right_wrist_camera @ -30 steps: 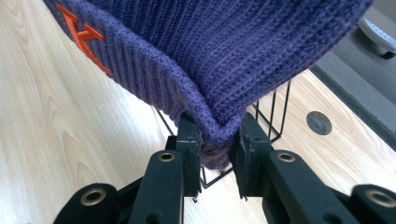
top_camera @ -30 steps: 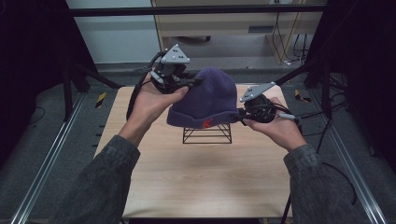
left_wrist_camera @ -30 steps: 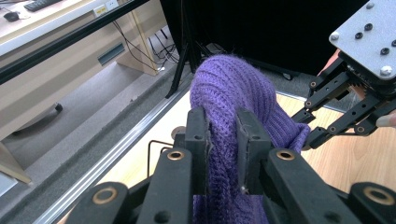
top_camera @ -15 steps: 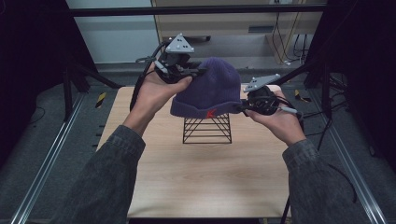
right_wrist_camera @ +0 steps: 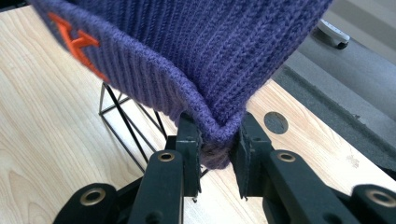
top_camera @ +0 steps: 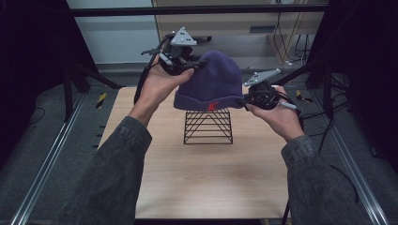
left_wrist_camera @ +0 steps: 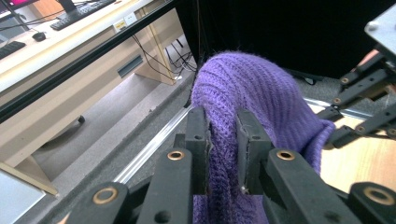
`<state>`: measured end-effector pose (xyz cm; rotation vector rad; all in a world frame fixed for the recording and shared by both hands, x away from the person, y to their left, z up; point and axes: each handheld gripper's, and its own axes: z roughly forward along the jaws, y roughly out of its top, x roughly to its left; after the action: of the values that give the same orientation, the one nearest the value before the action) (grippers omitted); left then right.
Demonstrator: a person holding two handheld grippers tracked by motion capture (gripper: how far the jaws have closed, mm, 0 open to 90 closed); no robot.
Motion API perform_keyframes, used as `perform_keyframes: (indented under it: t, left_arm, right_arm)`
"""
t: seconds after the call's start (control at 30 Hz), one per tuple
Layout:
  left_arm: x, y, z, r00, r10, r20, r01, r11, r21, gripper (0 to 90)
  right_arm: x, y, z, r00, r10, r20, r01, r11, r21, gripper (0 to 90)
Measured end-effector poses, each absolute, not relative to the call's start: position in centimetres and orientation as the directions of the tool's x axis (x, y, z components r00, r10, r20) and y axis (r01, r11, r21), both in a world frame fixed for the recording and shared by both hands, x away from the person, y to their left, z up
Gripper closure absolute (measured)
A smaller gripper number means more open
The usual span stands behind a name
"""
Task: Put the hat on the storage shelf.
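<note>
Left gripper (top_camera: 195,63): jaws clamped narrow on the crown knit of the purple beanie (top_camera: 211,82), a fold of fabric pinched between them, seen clearly in the left gripper view (left_wrist_camera: 223,154). Right gripper (top_camera: 244,99): jaws closed on the folded cuff edge (right_wrist_camera: 212,140), a bunch of brim pinched between them. The beanie is held in the air between both grippers, just above the black wire stand (top_camera: 208,126), which stands on the wooden table (top_camera: 211,187); whether the cuff touches the stand top cannot be told. Orange logo (top_camera: 212,107) faces the person.

Step judged: beanie being handled over the stand. For a clean result, both pinches should be kept firm, the hat kept level, and the opening centred over the stand's top. Cuff snagging on wire is to be avoided.
</note>
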<state>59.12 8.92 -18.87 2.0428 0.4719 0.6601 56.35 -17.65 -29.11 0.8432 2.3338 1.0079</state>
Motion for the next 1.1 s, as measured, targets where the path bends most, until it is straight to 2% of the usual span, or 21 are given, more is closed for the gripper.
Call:
perform_keyframes:
  t: [0.5,1.1]
  left_arm:
    - [61.0,8.6,-19.9,0.785,0.548,0.29,0.075,-0.547,0.833,76.7]
    - [61.6,8.6,-21.8,0.788,0.56,0.256,0.106,-0.533,0.839,76.4]
  right_arm:
    - [57.2,-17.5,-30.4,-0.696,0.702,-0.151,0.377,0.536,0.755,73.8]
    - [57.6,-17.4,-31.8,-0.697,0.705,-0.133,0.408,0.542,0.734,73.6]
